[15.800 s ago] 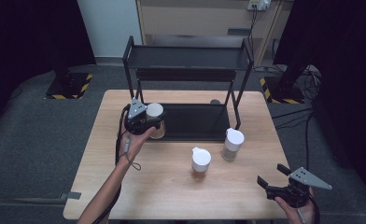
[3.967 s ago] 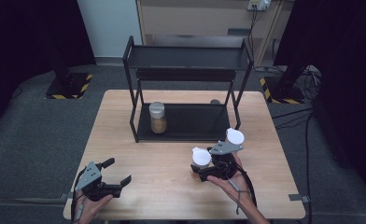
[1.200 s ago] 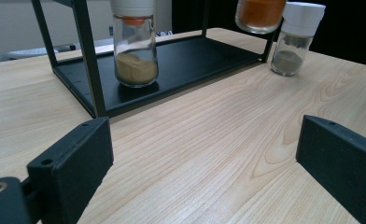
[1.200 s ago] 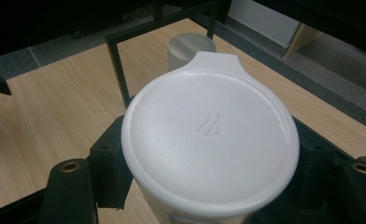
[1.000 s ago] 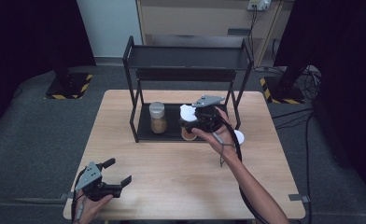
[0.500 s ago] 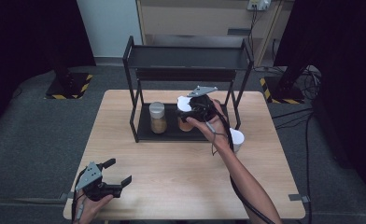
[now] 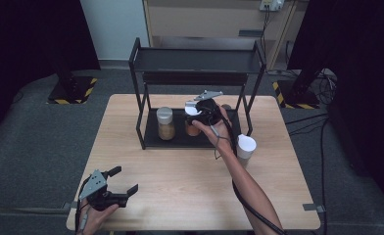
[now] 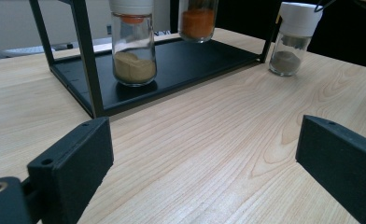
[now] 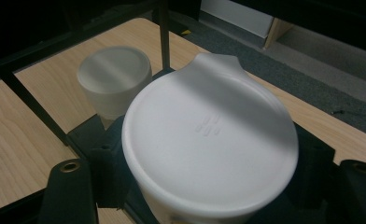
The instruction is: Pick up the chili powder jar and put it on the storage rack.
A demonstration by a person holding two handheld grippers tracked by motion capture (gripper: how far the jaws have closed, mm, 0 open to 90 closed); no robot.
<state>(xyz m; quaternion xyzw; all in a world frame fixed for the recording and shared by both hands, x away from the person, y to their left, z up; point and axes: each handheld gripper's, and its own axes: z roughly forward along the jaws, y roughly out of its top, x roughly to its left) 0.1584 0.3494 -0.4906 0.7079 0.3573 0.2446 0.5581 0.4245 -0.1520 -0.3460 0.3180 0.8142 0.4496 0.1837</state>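
Note:
A black two-tier rack [image 7: 141, 98] stands at the back of the table. On its lower shelf [image 8: 181, 65] sits a glass jar of tan spice [image 7: 165, 123] [image 8: 133, 46] with a white lid [image 9: 115, 79]. Right beside it, my right gripper [image 7: 195, 115] [image 9: 209, 172] is shut on a jar of orange spice [image 7: 192, 128] [image 8: 197, 18], its white lid [image 9: 209, 140] between the jaws. I cannot tell whether this jar touches the shelf. A third jar with dark spice [image 7: 245, 149] [image 8: 291, 39] stands on the table right of the rack. My left gripper [image 7: 115, 189] [image 8: 209, 158] is open and holds nothing at the front left.
The rack's upper shelf [image 7: 197, 61] hangs low over the jars, and its posts [image 8: 85, 56] frame the lower shelf. A wooden cabinet [image 7: 204, 19] and floor cables lie beyond the table. Bare wood [image 7: 180, 191] spreads in front of the rack.
My right gripper has carried the orange jar from the front of the rack deeper onto the lower shelf, closer to the tan jar. The left gripper has stayed put.

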